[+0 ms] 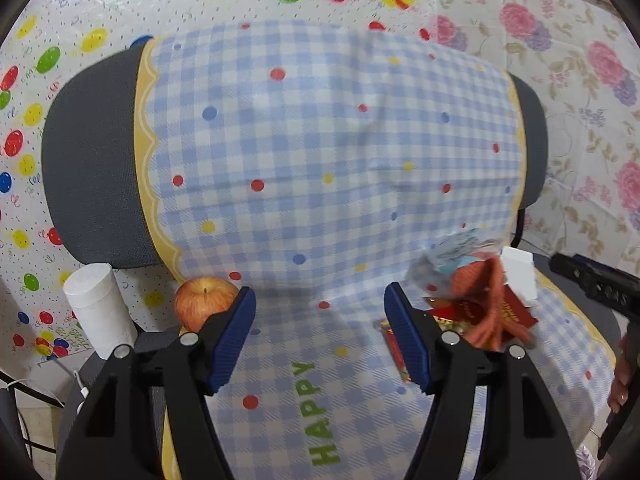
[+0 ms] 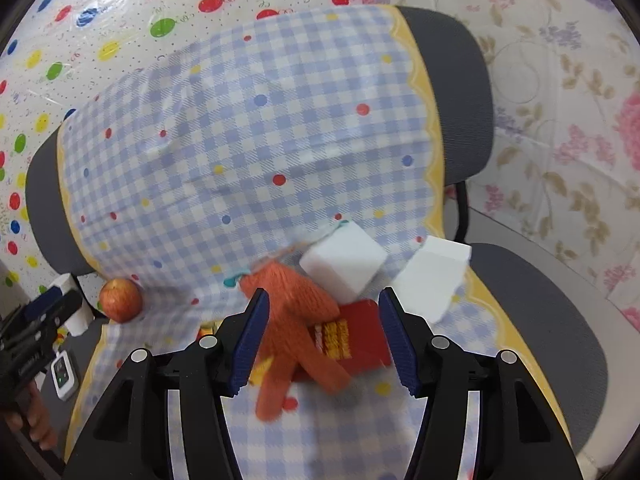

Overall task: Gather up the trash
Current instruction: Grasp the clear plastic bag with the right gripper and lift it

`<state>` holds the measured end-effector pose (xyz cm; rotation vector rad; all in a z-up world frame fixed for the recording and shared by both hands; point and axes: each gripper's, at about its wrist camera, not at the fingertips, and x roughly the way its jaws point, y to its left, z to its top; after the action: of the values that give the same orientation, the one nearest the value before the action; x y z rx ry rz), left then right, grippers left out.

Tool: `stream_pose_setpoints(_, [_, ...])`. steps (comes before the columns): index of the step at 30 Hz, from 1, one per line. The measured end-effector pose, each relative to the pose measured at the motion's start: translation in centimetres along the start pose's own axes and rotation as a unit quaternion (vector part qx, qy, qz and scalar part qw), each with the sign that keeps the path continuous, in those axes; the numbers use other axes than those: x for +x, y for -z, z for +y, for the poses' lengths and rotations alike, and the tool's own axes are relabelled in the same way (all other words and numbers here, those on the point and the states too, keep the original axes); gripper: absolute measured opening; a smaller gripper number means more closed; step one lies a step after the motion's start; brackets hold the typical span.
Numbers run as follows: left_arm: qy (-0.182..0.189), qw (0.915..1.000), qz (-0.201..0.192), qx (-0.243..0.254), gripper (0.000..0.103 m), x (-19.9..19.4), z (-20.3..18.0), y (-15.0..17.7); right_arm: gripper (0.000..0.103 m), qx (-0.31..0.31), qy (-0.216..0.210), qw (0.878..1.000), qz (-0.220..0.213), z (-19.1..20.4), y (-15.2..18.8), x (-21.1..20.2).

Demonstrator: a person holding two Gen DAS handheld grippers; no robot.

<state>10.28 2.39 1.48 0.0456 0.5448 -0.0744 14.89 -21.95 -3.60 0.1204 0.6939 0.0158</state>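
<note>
A chair draped in a blue checked cloth point(image 1: 320, 140) carries the items. My left gripper point(image 1: 320, 300) is open over bare cloth with nothing between its fingers. A red apple point(image 1: 204, 300) sits just left of its left finger. To its right lie an orange knitted glove point(image 1: 480, 300), a red packet point(image 1: 516, 312) and a crumpled wrapper point(image 1: 452, 252). My right gripper point(image 2: 324, 300) is open above the orange glove point(image 2: 296, 304) and red packet point(image 2: 364, 332); the glove lies between the fingers, and no pad visibly presses on it. Two white foam blocks point(image 2: 344, 264) point(image 2: 432, 276) sit just beyond.
A white paper roll point(image 1: 100, 308) stands left of the chair seat. The apple point(image 2: 120, 300) is at the seat's left edge. A small white device point(image 2: 64, 376) lies below it. Balloon-print and floral sheets point(image 1: 580, 80) cover the background. A person's hand point(image 1: 620, 392) is at the right edge.
</note>
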Motion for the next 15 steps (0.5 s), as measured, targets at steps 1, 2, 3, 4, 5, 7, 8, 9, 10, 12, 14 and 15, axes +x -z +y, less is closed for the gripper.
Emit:
stream_pose_setpoints(1, [-0.001,1.0000,0.003,0.001,0.065,0.4,0.1,0.1,0.058,0.002,-0.001,1.000,0.002,0.1,-0.3,0.6])
stream_pose_setpoints(2, [-0.002,1.0000,0.006,0.002,0.065,0.8,0.2,0.1,0.058,0.005,-0.004,1.000,0.005,0.3,-0.7,1.5])
stream_pose_setpoints(3, [-0.003,0.9999,0.011,0.003,0.065,1.4,0.4,0.2,0.058,0.007,-0.007,1.000,0.007,0.4,-0.9,2.0])
stream_pose_setpoints(4, [-0.003,0.9999,0.015,0.003,0.065,1.8,0.5,0.3,0.058,0.011,-0.012,1.000,0.009,0.6,-1.3,2.8])
stream_pose_setpoints(5, [-0.003,0.9998,0.018,0.002,0.065,2.1,0.7,0.3,0.058,0.013,-0.013,1.000,0.010,0.7,-1.6,3.3])
stream_pose_setpoints(7, [-0.002,0.9997,0.026,-0.002,0.065,2.7,0.9,0.5,0.058,0.015,-0.011,1.000,0.012,1.2,-2.3,4.4])
stream_pose_setpoints(8, [0.000,0.9996,0.027,-0.003,0.065,2.8,1.0,0.6,0.058,0.016,-0.009,1.000,0.016,1.3,-2.6,4.9])
stream_pose_setpoints(9, [0.001,0.9996,0.028,-0.004,0.065,2.9,0.9,0.6,0.058,0.018,-0.005,1.000,0.022,1.5,-2.9,5.7])
stream_pose_setpoints(10, [0.003,0.9996,0.029,-0.004,0.065,3.0,0.9,0.7,0.057,0.020,-0.001,0.999,0.028,1.5,-3.0,6.2])
stream_pose_setpoints(12, [0.006,0.9995,0.031,-0.001,0.065,2.9,0.7,0.8,0.045,0.028,0.004,0.998,0.048,1.4,-3.0,7.5])
stream_pose_setpoints(14, [0.010,0.9994,0.032,0.005,0.065,2.9,0.4,1.1,0.037,0.048,-0.008,0.996,0.069,1.1,-2.8,8.3])
stream_pose_setpoints(15, [0.012,0.9993,0.033,0.008,0.065,2.8,0.1,1.1,0.029,0.058,-0.018,0.996,0.072,1.0,-2.7,8.4])
